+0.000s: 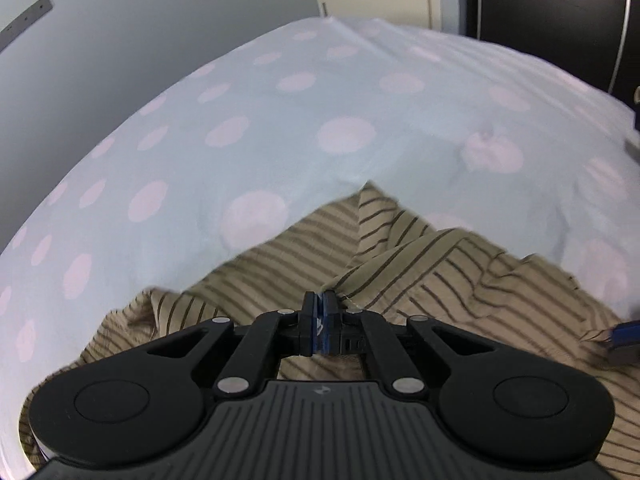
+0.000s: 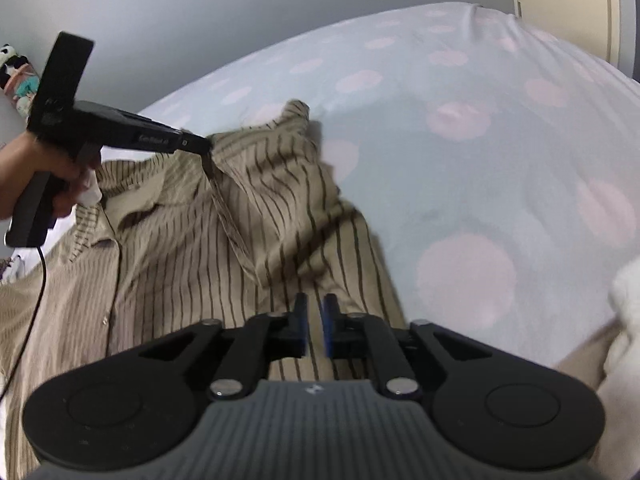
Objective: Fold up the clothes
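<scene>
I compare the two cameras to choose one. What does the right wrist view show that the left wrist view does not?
Only the right wrist view: the shirt collar, the person's hand and the whole left gripper pinching cloth. Only the left wrist view: a dark cabinet. Both: the striped shirt on the dotted sheet.

bed in pale blue sheet (image 2: 460,168) with pink dots, tan striped shirt (image 2: 180,260) lying rumpled on it

Striped shirt (image 2: 192,264) on dotted sheet (image 2: 460,152) (left gripper (image 2: 206,152) pinching fabric)
</scene>
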The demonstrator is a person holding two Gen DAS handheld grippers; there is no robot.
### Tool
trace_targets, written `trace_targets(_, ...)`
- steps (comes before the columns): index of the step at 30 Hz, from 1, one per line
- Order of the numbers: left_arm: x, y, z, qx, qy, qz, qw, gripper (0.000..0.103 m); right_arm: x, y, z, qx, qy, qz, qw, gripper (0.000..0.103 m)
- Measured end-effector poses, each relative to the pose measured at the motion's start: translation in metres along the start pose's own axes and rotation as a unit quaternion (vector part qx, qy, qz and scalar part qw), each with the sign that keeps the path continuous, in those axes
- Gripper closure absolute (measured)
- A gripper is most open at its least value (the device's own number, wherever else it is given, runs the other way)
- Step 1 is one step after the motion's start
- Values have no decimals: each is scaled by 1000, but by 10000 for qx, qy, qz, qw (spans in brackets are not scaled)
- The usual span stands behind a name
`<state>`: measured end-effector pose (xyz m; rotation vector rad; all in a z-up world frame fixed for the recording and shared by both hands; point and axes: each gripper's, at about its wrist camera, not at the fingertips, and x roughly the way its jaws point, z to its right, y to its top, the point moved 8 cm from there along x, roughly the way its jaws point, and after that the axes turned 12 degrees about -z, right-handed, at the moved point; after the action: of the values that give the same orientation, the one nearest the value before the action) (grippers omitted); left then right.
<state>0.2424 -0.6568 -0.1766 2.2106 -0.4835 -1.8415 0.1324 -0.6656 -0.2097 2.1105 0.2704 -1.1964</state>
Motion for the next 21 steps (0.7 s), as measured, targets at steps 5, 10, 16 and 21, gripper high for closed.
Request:
trace_targets(5,-21,42,22,149,-359,213,9990,102,1,19,-7,-81,73,212,9997,70)
trace_targets(10,-44,98,45,118,-724,551,9958,102,4,38,-9,-83,-12,399,9992,61)
trace_targets(16,-47,149,76,82,-895,488,9948,103,-2,45,8,186,148,569,9981,52)
trace_targets(21,-24,169,92,19,-675,141,9976,102,6,41,33,504,348,530,9967,71)
